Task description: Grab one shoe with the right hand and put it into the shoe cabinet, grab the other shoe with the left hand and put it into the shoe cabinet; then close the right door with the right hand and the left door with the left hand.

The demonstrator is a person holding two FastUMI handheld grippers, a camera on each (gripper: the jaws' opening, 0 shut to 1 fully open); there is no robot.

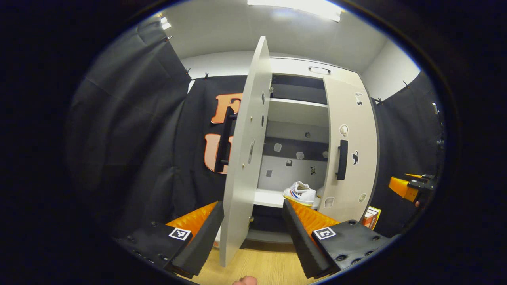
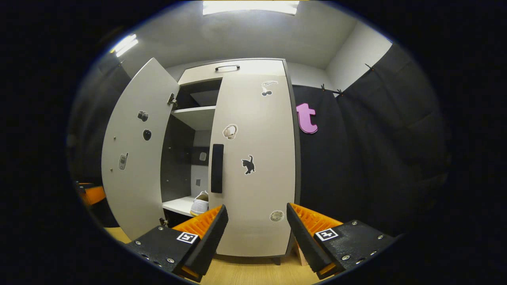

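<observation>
The pale shoe cabinet (image 1: 301, 65) stands ahead. Its left door (image 1: 245, 158) swings out towards me, edge-on, and its lower part lies between the spread fingers of my open left gripper (image 1: 252, 206); I cannot tell if they touch it. A white shoe (image 1: 300, 193) with coloured stripes rests on the lower shelf (image 1: 267, 198). The right door (image 2: 255, 158) looks closed, its dark handle (image 2: 217, 168) near its left edge. My right gripper (image 2: 256, 206) hangs open just in front of that door, holding nothing. The shoe (image 2: 200, 204) peeks out past the door's edge.
A small orange-and-white box (image 1: 371, 217) sits on the wooden floor (image 1: 269, 265) right of the cabinet. An empty upper shelf (image 2: 194, 114) sits above. The other gripper (image 1: 412, 186) hovers at the far right of the left gripper view. Black cloth walls surround the cabinet.
</observation>
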